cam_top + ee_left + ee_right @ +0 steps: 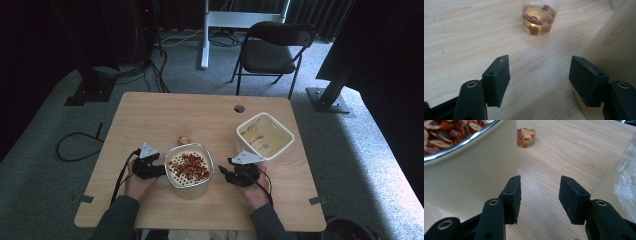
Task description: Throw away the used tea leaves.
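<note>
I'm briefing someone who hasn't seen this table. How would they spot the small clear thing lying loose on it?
Start at the wooden table and find the cream tub full of red slices near the front edge. Just beyond its far rim, alone on bare wood, sits the puck. Unlike the two tubs, it is tiny, amber-clear and has red bits inside.

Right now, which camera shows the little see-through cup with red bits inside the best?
The left gripper view: the small clear cup sits straight ahead on the table, large enough to show red pieces in yellowish liquid. The right gripper view shows it smaller, beyond the cream container. The high view shows a tiny speck.
</note>
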### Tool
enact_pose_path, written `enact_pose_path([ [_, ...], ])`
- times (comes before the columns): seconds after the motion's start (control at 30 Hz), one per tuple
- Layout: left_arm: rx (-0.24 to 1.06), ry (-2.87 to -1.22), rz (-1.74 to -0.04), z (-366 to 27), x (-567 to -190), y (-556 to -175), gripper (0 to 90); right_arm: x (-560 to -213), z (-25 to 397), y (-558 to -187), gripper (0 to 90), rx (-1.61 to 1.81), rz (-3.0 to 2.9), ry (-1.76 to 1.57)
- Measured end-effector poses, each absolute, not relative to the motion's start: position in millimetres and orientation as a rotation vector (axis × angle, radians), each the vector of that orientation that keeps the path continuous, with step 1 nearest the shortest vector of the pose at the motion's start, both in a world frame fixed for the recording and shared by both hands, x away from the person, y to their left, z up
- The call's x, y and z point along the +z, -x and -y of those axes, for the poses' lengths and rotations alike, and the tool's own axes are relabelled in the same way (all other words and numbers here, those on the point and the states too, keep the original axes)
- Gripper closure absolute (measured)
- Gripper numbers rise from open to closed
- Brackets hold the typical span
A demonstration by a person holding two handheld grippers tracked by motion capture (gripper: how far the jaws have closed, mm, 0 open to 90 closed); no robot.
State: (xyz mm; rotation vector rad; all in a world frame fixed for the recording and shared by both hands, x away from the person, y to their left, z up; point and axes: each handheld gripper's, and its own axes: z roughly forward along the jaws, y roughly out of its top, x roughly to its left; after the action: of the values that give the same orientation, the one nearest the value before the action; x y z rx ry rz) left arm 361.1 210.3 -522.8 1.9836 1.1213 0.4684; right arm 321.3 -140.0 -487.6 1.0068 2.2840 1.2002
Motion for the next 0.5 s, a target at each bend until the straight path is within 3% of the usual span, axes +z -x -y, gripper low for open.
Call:
enact_pose_path([
  [0.17, 0.495, -1.92, -1.076, -212, -524, -381, 28.5, -491, 143, -322, 50.8, 1.189, -2.29, -1.019],
  [0.5, 0.445, -1.859, -0.985, -200, -524, -414, 27.8, -495, 153, -322, 50.6, 1.19, -2.278, -1.061],
])
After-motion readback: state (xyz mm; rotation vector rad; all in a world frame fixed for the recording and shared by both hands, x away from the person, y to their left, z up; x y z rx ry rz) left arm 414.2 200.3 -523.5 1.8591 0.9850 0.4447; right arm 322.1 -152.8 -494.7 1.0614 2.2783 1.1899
